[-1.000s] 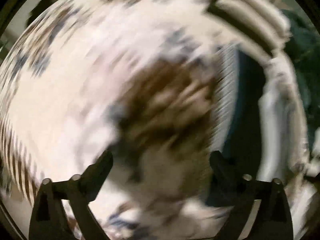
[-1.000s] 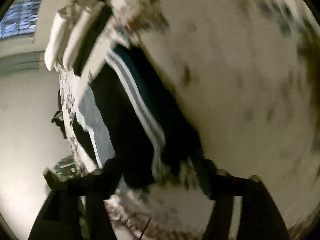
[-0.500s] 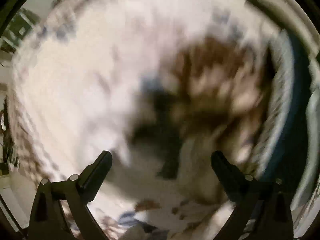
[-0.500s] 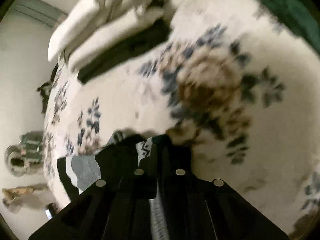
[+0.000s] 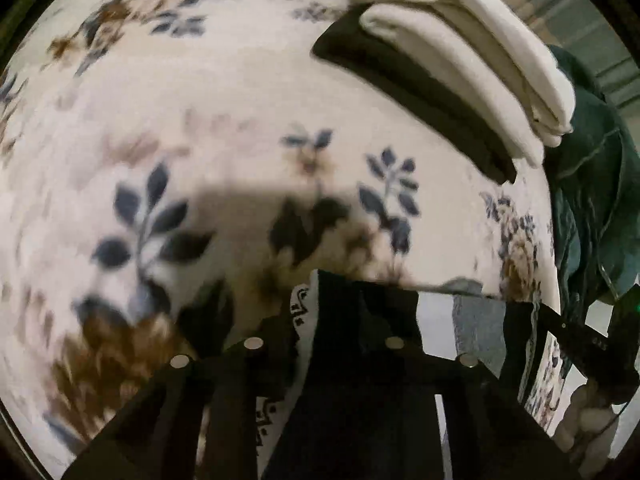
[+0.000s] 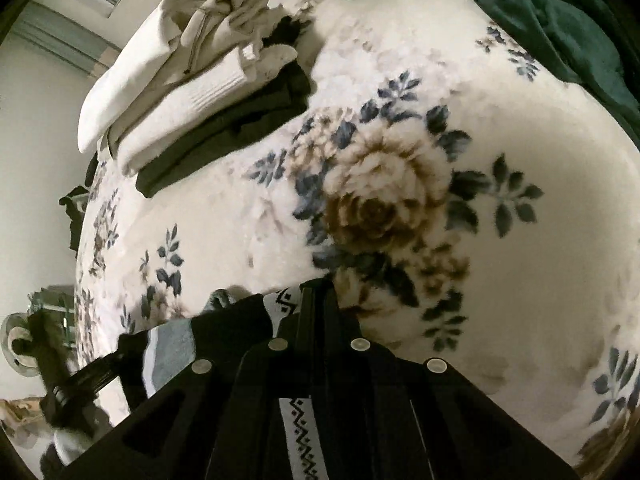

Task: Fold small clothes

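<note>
Garment point(image 5: 360, 360), black with a grey panel and a white patterned band, fills 6 o'clock of the left wrist view. The left gripper point(image 5: 320, 344) is pinched narrow on its near edge. It stretches taut toward 4 o'clock, where the right gripper point(image 5: 580, 340) holds its far end. A cream floral blanket point(image 5: 240, 120) lies beneath and spreads wide from 9 to 12 o'clock. At 1 o'clock sits a folded stack point(image 5: 460, 80), white pieces on a black one. A dark green cloth point(image 5: 592, 200) hangs past the blanket's edge at 3 o'clock.

In the right wrist view, the right gripper point(image 6: 318, 320) is clamped on the garment point(image 6: 224, 332) at 6 o'clock, patterned band between its closed fingers. The garment runs toward 8 o'clock to the left gripper point(image 6: 92, 376). The blanket point(image 6: 540, 160) is broad and bare from 2 to 4 o'clock. The stack point(image 6: 192, 92) rests at 11 o'clock near the blanket's edge, green cloth point(image 6: 540, 12) at 1 o'clock.
</note>
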